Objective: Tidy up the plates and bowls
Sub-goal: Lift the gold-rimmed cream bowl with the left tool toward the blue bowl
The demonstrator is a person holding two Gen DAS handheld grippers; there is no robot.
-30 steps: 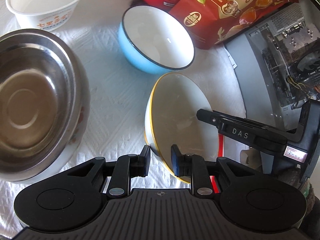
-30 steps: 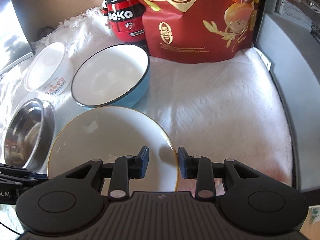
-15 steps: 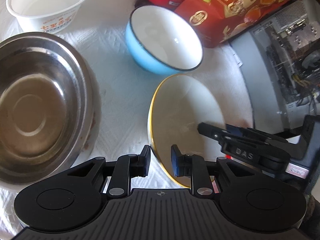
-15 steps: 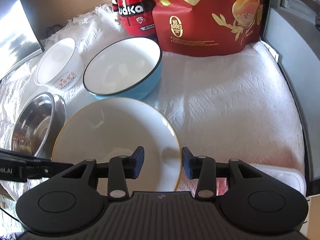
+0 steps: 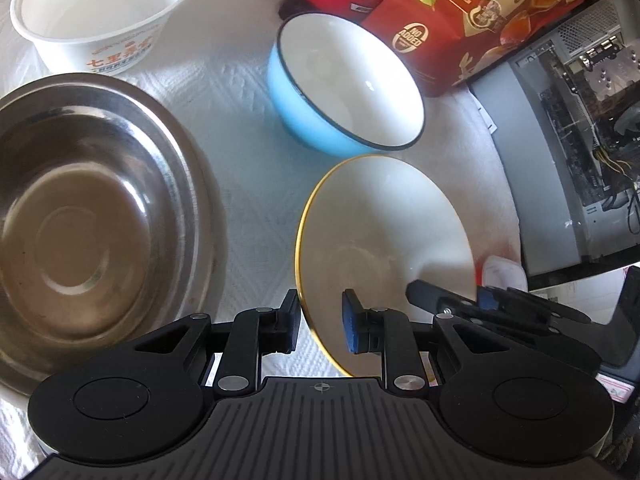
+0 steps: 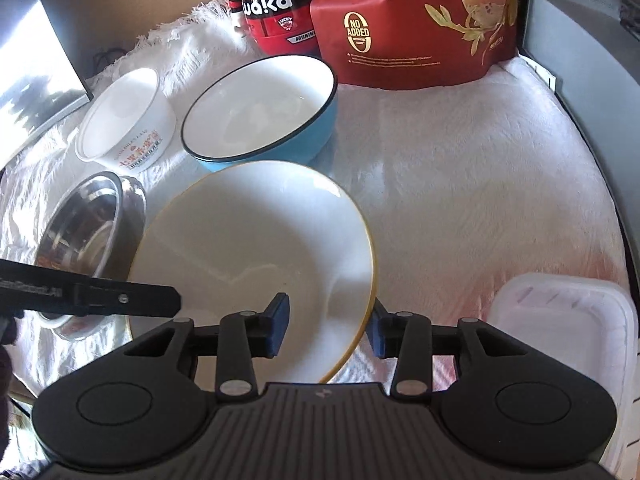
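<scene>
Plate [image 6: 256, 240] is up off the cloth [image 6: 460, 184], tilted, gold rim straddled by both grippers.

Left gripper [image 5: 320, 326]: fingers apart, the near-left rim sits in the gap, no visible pinch. Looks like it's only bracketing the edge.

Right gripper [image 6: 326, 330]: fingers wide apart, one pad over the plate's inside, the other outside the rim. Can't tell whether either pad touches. So it's unclear what actually carries the plate; support isn't visible in either view.

Rest of the dishes: steel bowl [image 5: 92, 216] to the left, blue bowl [image 5: 348, 84] just behind the plate, white tub [image 5: 100, 12] far left-back. All three stand separately on the cloth, nothing nested or stacked.

Progress, my read: early. One plate is in hand, none of the bowls grouped yet. Left to do: set the plate somewhere, then gather the three bowls.

Clutter to avoid: red snack bag [image 6: 416, 20] and waka bottle [image 6: 276, 8] at the back, clear plastic box [image 6: 568, 320] at the right front, PC case [image 5: 580, 128] on the right.
</scene>
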